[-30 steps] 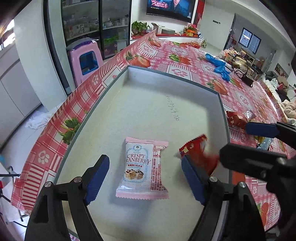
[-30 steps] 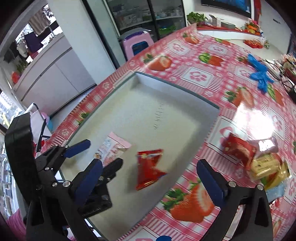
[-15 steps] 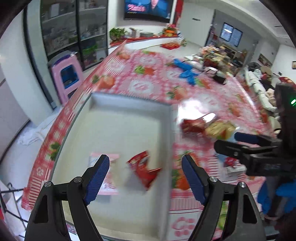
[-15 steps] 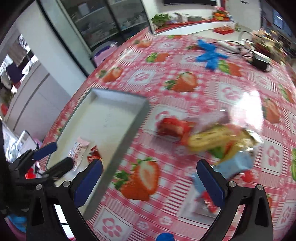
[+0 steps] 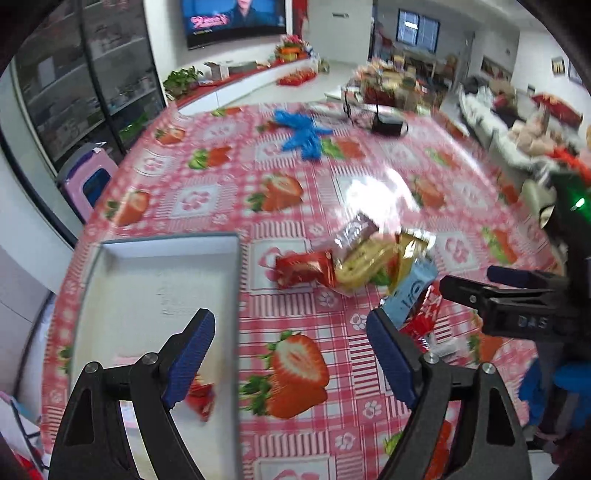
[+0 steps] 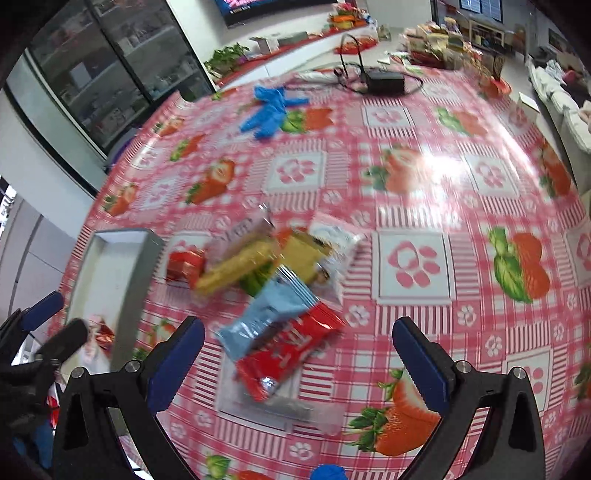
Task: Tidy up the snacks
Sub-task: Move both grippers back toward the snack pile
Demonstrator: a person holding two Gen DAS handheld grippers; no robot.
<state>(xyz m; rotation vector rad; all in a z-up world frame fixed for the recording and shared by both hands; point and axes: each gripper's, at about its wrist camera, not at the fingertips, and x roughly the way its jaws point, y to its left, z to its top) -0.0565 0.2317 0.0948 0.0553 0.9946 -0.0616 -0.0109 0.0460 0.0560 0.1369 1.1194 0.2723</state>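
We see a red-and-white checked tablecloth (image 6: pixel 424 206) printed with strawberries and pink flowers, a grey tray (image 5: pixel 236 295) with a pale floor, red (image 6: pixel 291 350), light blue (image 6: pixel 269 314) and yellow (image 6: pixel 236 269) snack packets, and blue gloves (image 6: pixel 271 110).

A wall-mounted television (image 5: pixel 236 20) glows on the white far wall, above a low white counter (image 5: pixel 236 86) with a potted plant (image 5: pixel 183 79). Glass-fronted cabinets (image 5: pixel 85 74) line the left wall beside a pink stool (image 5: pixel 90 177), and daylight glares off the strawberry-patterned tablecloth (image 6: pixel 436 166).
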